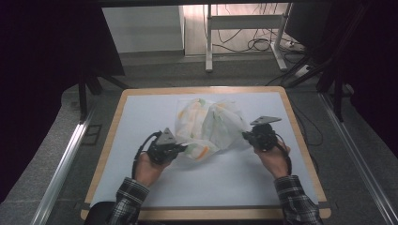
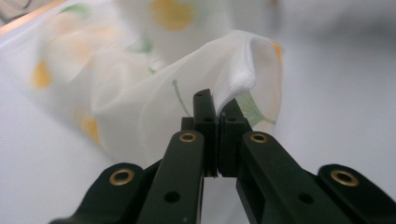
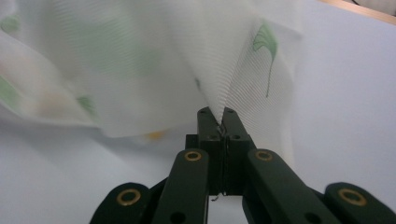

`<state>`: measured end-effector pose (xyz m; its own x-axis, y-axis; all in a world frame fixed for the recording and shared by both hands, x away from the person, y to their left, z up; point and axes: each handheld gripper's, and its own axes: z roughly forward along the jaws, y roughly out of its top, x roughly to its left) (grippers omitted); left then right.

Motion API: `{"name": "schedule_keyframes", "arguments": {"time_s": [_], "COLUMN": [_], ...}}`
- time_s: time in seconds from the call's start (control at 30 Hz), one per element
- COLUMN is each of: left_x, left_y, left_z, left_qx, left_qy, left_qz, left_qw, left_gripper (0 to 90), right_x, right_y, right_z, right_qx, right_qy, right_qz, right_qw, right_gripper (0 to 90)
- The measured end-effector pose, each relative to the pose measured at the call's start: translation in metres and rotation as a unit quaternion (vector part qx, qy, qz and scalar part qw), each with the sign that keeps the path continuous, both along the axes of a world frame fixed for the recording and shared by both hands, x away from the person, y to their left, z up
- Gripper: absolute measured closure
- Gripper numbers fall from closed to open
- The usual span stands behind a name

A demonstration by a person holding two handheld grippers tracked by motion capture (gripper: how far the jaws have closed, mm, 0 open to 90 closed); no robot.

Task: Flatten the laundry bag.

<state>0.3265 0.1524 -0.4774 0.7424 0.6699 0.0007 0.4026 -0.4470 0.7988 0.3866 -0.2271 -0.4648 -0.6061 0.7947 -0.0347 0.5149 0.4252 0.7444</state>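
Overhead first: crumpled white mesh cloth with orange and green leaf print (image 1: pixel 211 127) lying bunched on pale blue surface with light wood rim (image 1: pixel 141 140), toward far middle. Left gripper (image 1: pixel 184 147) at cloth's near-left corner, black body, grey three-cornered plate on top, held in hand (image 1: pixel 149 169) with plaid sleeve (image 1: pixel 126 200). Right gripper (image 1: pixel 245 135) at cloth's right edge, same build, held in other hand (image 1: pixel 273 159). Both fingers touching fabric, grippers well apart with cloth between. Grey floor, desk legs and cables beyond surface's far edge.

Next, left gripper view: black fingers (image 2: pixel 205 116) together, clamped on a folded edge of white mesh cloth (image 2: pixel 233 70). Fabric rising from pinch in a rounded fold, green stem print just beside fingers, orange blobs blurred farther back. Pale surface (image 2: pixel 336 93) on right and below.

Then right gripper view: black fingers (image 3: pixel 208 123) together, pinching a thin ridge of cloth (image 3: pixel 140 60). Fabric fanning up and out from pinch, green ginkgo-like leaf print (image 3: pixel 265 39) upper right, faint orange spot lower left. Surface (image 3: pixel 345 93) at right, wood rim at top right corner.
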Motion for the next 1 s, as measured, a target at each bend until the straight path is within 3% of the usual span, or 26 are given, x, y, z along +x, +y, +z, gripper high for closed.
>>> {"name": "schedule_keyframes", "arguments": {"time_s": [0.03,0.07,0.1,0.13,0.27,0.3,0.4,0.5,0.53,0.57,0.6,0.63,0.67,0.7,0.73,0.8,0.9,0.97,1.0], "left_x": [0.000,0.002,0.002,0.002,0.001,0.001,0.000,0.003,0.006,0.010,0.010,0.012,0.011,0.009,0.007,-0.003,-0.012,-0.023,-0.023], "left_y": [0.000,0.020,0.020,0.038,0.067,0.067,0.088,0.092,0.092,0.092,0.092,0.093,0.096,0.100,0.106,0.125,0.138,0.149,0.149], "left_z": [0.000,0.002,0.002,0.003,0.009,0.009,0.011,0.003,-0.003,-0.013,-0.013,-0.018,-0.020,-0.020,-0.019,-0.015,-0.013,-0.008,-0.008], "left_qx": [0.000,-0.005,-0.005,-0.015,-0.034,-0.034,-0.034,-0.021,-0.012,0.015,0.015,0.028,0.035,0.033,0.028,0.016,0.016,-0.013,-0.013], "left_qy": [0.000,0.002,0.002,-0.001,-0.010,-0.010,-0.019,-0.008,0.003,0.021,0.021,0.031,0.034,0.037,0.042,0.048,0.047,0.049,0.049], "left_qz": [0.000,0.023,0.023,0.048,0.087,0.087,0.116,0.124,0.127,0.133,0.133,0.134,0.137,0.143,0.145,0.157,0.169,0.165,0.165], "left_qw": [1.0000,0.9997,0.9997,0.9988,0.9955,0.9955,0.9925,0.9920,0.9918,0.9908,0.9908,0.9901,0.9894,0.9885,0.9881,0.9862,0.9844,0.9850,0.9850], "left_gripper": [89.1,89.1,89.0,89.0,88.9,88.9,88.9,88.6,82.4,74.1,64.5,64.5,55.4,47.7,35.0,26.6,21.4,19.0,18.4], "right_x": [0.000,-0.004,-0.004,-0.008,-0.015,-0.015,-0.022,-0.022,-0.020,-0.019,-0.019,-0.018,-0.019,-0.020,-0.023,-0.026,-0.032,-0.039,-0.039], "right_y": [0.000,-0.019,-0.019,-0.036,-0.060,-0.060,-0.076,-0.079,-0.076,-0.074,-0.074,-0.072,-0.070,-0.070,-0.073,-0.078,-0.083,-0.091,-0.091], "right_z": [0.000,0.002,0.002,0.002,0.004,0.004,0.010,0.006,-0.006,-0.011,-0.011,-0.016,-0.019,-0.020,-0.016,-0.011,-0.007,-0.002,-0.002], "right_qx": [0.000,0.007,0.007,0.015,0.028,0.028,0.033,0.036,0.023,0.014,0.014,0.000,-0.014,-0.018,-0.008,0.007,0.010,0.018,0.018], "right_qy": [0.000,0.003,0.003,0.006,0.008,0.008,-0.003,0.005,0.029,0.040,0.040,0.049,0.057,0.058,0.048,0.044,0.042,0.042,0.042], "right_qz": [0.000,-0.015,-0.015,-0.029,-0.045,-0.045,-0.060,-0.058,-0.051,-0.048,-0.048,-0.048,-0.046,-0.043,-0.046,-0.043,-0.039,-0.038,-0.038], "right_qw": [1.0000,0.9999,0.9999,0.9994,0.9986,0.9986,0.9977,0.9977,0.9980,0.9979,0.9979,0.9976,0.9972,0.9973,0.9977,0.9981,0.9983,0.9982,0.9982], "right_gripper": [88.5,88.5,88.5,88.5,88.4,88.4,88.3,88.2,85.3,79.5,79.5,72.8,65.1,60.6,54.3,48.9,46.5,45.8,45.8]}}
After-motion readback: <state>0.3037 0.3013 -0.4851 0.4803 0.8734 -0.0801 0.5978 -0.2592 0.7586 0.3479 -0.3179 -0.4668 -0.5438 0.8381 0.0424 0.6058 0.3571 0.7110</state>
